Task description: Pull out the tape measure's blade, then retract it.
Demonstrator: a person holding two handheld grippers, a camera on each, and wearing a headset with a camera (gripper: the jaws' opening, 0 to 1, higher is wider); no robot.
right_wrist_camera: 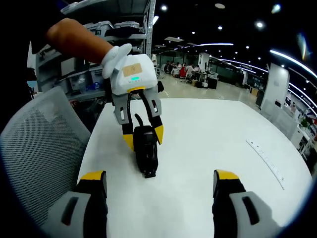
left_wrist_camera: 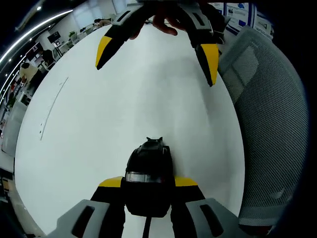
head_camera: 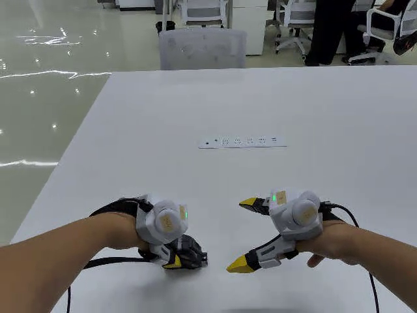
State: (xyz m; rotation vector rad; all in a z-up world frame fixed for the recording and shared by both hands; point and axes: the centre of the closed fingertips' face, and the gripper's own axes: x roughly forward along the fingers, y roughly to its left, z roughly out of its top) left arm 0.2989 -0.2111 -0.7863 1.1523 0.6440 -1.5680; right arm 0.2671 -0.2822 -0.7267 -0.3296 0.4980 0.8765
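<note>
step: pre-pull, blade not out | left gripper (head_camera: 177,259) pinching tape measure (left_wrist_camera: 148,173) on table (head_camera: 260,104) | right gripper (head_camera: 242,235) spread, empty | next: right likely nips blade end (left_wrist_camera: 154,141), draws away

From my head the room is bright and even: soft overhead light on the white table (head_camera: 260,104), faint shadows, hard glare off the glossy floor (head_camera: 52,59) at ten o'clock. My gripper views bow strongly at the edges. The black tape measure (left_wrist_camera: 148,173) in my left jaws reads dark, one glint across it. Ceiling lamps (right_wrist_camera: 218,6) flare at twelve o'clock
</note>
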